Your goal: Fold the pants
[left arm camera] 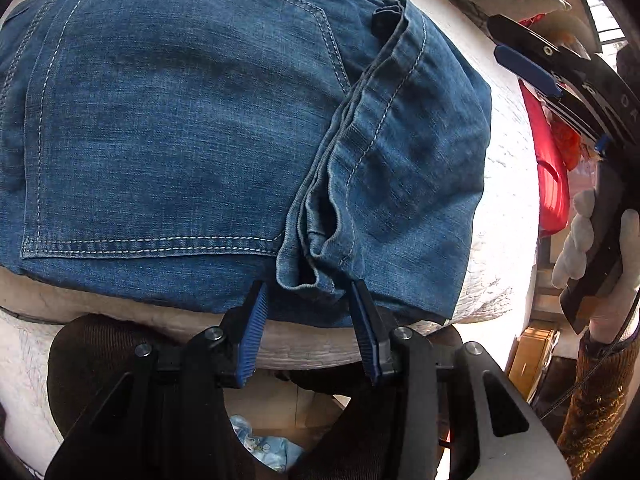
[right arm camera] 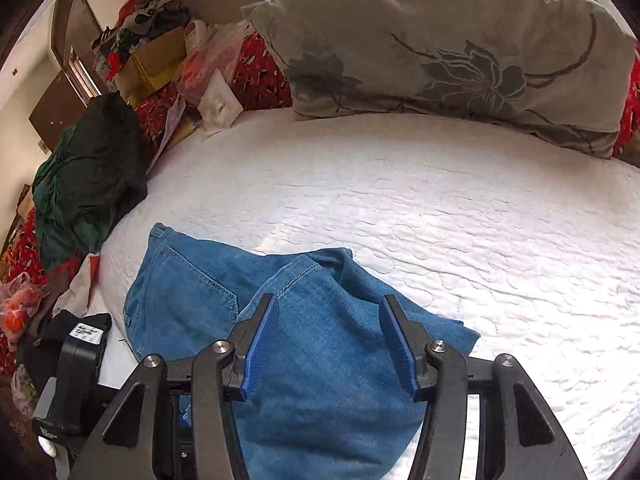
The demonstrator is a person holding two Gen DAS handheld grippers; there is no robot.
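Left wrist view: the left hand-held gripper (left arm camera: 306, 294) stands apart, empty, at the hem of the folded pants (left arm camera: 180, 128) on the bed (left arm camera: 504, 184).

Right wrist view: the right hand-held gripper (right arm camera: 328, 312) stands apart above the pants (right arm camera: 320, 352), gripping nothing.

a grey flowered pillow (right arm camera: 452, 52) lies at the head of the white quilted bed (right arm camera: 460, 216); dark green clothes (right arm camera: 84, 180) and cardboard boxes (right arm camera: 152, 64) crowd its left edge.

Both wrist views look steeply down, close over the pants (left arm camera: 180, 128).
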